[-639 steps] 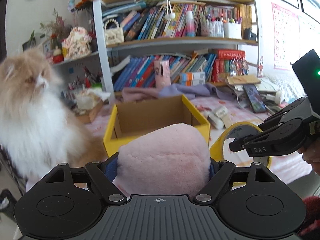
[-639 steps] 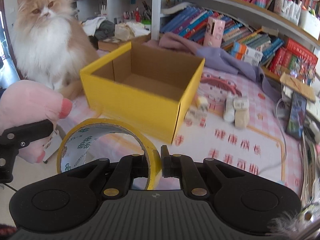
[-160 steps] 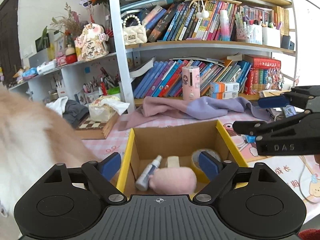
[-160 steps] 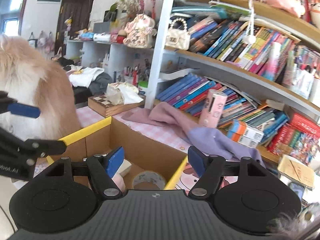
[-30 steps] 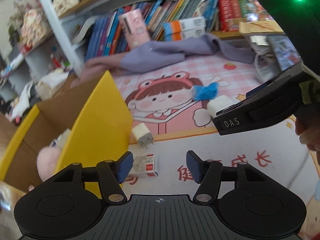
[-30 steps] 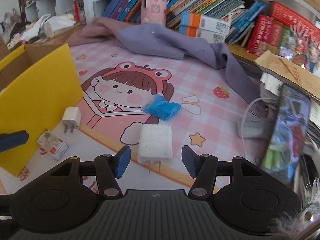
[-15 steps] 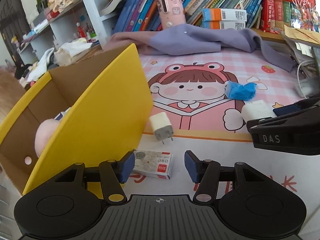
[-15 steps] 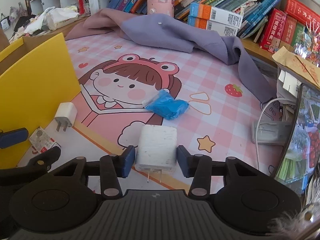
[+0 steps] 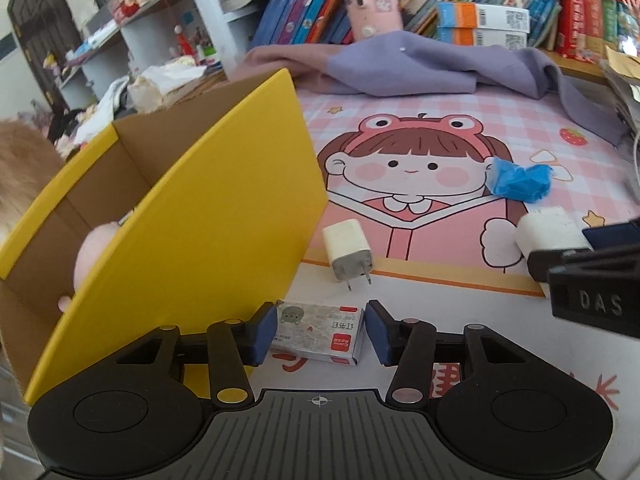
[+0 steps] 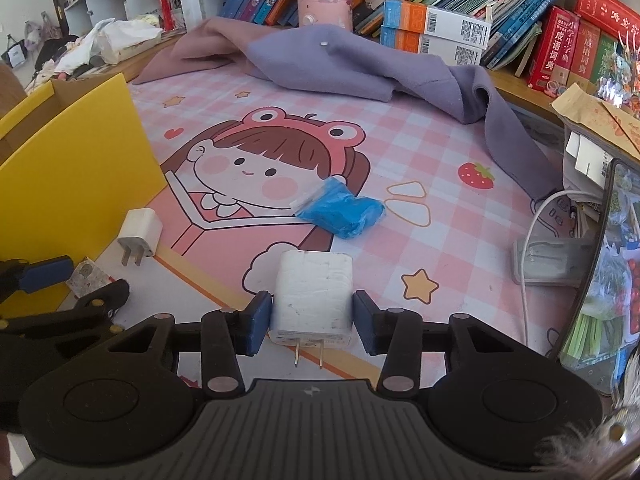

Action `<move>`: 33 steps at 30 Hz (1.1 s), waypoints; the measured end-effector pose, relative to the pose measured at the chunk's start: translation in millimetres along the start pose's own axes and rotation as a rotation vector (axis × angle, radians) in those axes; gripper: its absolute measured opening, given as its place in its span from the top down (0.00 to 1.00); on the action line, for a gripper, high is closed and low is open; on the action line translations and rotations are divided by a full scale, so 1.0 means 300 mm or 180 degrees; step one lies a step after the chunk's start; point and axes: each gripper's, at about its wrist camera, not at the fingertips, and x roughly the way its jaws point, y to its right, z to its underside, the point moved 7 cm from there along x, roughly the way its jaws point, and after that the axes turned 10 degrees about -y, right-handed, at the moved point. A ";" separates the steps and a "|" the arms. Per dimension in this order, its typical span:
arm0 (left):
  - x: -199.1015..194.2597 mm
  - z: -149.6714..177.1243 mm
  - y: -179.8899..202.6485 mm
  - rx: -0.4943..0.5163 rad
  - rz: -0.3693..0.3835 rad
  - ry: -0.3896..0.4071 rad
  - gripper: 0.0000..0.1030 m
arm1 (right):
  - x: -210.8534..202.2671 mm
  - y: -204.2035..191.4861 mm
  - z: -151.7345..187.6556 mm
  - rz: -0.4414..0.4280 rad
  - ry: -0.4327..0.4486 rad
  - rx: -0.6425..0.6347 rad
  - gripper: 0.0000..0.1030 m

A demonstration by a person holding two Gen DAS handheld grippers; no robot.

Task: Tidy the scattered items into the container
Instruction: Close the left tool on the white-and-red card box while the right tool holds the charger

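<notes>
A small staple box (image 9: 316, 332) lies on the mat by the yellow cardboard box (image 9: 200, 240). My left gripper (image 9: 321, 334) straddles it with jaws closing, and its pads stand just off the box's ends. My right gripper (image 10: 312, 318) is shut on a large white charger (image 10: 314, 288) that rests on the mat, prongs towards me. A smaller white charger (image 9: 347, 250) lies between the two, and a crumpled blue bag (image 10: 340, 208) lies further back. Inside the yellow box a pink plush (image 9: 94, 256) shows.
A purple and pink cloth (image 10: 360, 64) is heaped at the back of the cartoon mat (image 10: 400, 152), below shelves of books. A phone (image 10: 600, 272) and a white cable block (image 10: 548, 264) sit at the right edge. Cat fur (image 9: 20, 168) shows beyond the yellow box.
My left gripper has come down and levelled around the staple box while its jaws narrowed. My right gripper's jaws have closed onto the large white charger.
</notes>
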 end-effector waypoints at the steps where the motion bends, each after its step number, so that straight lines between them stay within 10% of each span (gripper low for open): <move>1: 0.005 0.000 -0.002 -0.0027 0.0020 -0.0016 0.52 | -0.001 -0.001 0.001 -0.0008 -0.0003 0.0002 0.59; 10: 0.032 -0.002 -0.027 -0.0184 0.0052 -0.0088 0.33 | -0.005 -0.002 0.007 -0.0057 -0.0019 0.0011 0.59; 28: 0.029 0.023 -0.039 -0.0352 0.0671 -0.0241 0.43 | -0.006 -0.002 0.011 -0.0005 -0.0093 -0.0045 0.59; 33: 0.038 0.022 -0.043 -0.0321 0.0616 -0.0270 0.28 | 0.007 -0.009 -0.012 0.0056 -0.0049 -0.0127 0.55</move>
